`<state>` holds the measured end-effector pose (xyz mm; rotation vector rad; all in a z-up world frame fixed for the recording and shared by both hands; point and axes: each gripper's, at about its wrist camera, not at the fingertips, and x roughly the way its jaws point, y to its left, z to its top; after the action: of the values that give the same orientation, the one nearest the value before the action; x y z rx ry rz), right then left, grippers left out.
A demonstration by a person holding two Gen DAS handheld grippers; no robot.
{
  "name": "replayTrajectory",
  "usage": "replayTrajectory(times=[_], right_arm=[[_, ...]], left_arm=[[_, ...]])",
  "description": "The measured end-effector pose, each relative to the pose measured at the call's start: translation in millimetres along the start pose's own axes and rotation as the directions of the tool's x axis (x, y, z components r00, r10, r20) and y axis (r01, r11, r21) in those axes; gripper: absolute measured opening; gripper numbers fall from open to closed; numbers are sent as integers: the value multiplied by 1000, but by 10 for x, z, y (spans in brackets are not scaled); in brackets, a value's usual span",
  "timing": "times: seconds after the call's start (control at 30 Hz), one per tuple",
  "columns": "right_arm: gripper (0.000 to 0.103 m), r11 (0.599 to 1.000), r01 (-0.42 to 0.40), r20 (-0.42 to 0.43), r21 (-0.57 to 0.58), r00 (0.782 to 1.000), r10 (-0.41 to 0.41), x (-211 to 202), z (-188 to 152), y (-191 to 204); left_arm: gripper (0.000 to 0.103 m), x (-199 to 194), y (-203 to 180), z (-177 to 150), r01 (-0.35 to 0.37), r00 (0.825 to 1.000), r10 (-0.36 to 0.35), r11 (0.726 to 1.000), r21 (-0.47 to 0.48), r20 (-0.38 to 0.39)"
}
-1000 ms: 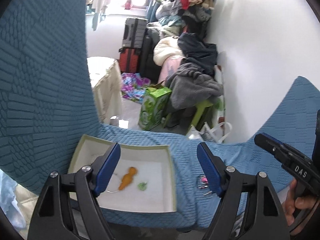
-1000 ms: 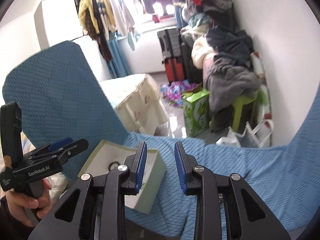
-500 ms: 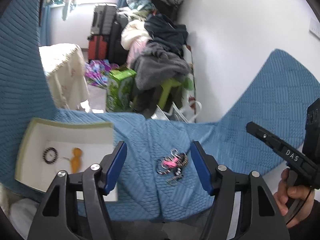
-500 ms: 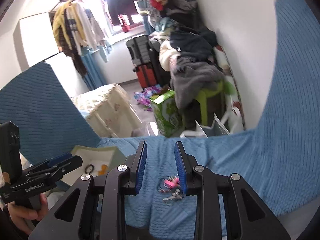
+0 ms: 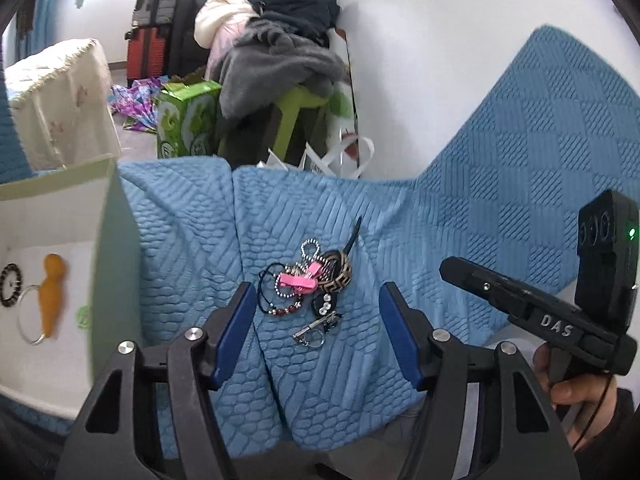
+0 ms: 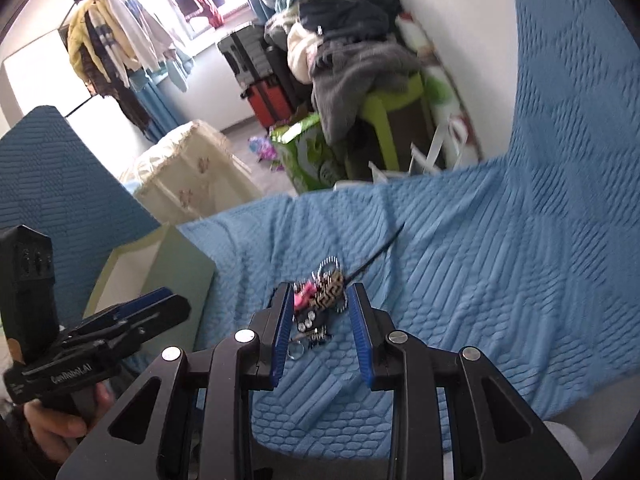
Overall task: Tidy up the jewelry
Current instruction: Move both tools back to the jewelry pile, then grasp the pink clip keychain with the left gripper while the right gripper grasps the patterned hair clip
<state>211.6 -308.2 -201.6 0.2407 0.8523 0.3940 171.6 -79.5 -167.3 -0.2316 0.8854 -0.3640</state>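
Jewelry pile point(image 6: 318, 306) between right claw point(image 6: 320, 320) tips

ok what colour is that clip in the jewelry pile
Bright pink clip, clearest in the left wrist view.

**Left wrist view: jewelry pile between spread fingers**

The left gripper point(image 5: 316, 336), jaws wide apart, hovers over a jewelry pile point(image 5: 308, 288) on the blue quilted cover point(image 5: 460, 220). At left, an open box point(image 5: 100, 216) holds an orange figure point(image 5: 52, 292). The right gripper point(image 5: 532, 316) appears at right.
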Motion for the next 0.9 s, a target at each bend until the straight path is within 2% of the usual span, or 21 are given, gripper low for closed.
replayTrajectory(times=[0.13, 0.17, 0.47, 0.67, 0.9], right_arm=[[26, 1000, -11, -33, 22, 999, 12, 204, -26, -108], [26, 1000, -9, -42, 23, 999, 10, 248, -33, -131], [25, 985, -104, -96, 136, 988, 118, 629, 57, -367], [24, 956, -182, -117, 230, 970, 213, 837, 106, -551], [24, 939, -208, -128, 274, 960, 250, 948, 145, -582]], left_arm=[[63, 247, 67, -44, -2, 999, 2, 1000, -6, -39], [59, 313, 99, -50, 2, 999, -3, 1000, -16, -51], [49, 783, 178, -76, 20, 992, -23, 999, -28, -125], [47, 994, 209, -76, 24, 989, -29, 999, -39, -145], [43, 1043, 209, -47, 30, 989, -33, 999, -20, -142]])
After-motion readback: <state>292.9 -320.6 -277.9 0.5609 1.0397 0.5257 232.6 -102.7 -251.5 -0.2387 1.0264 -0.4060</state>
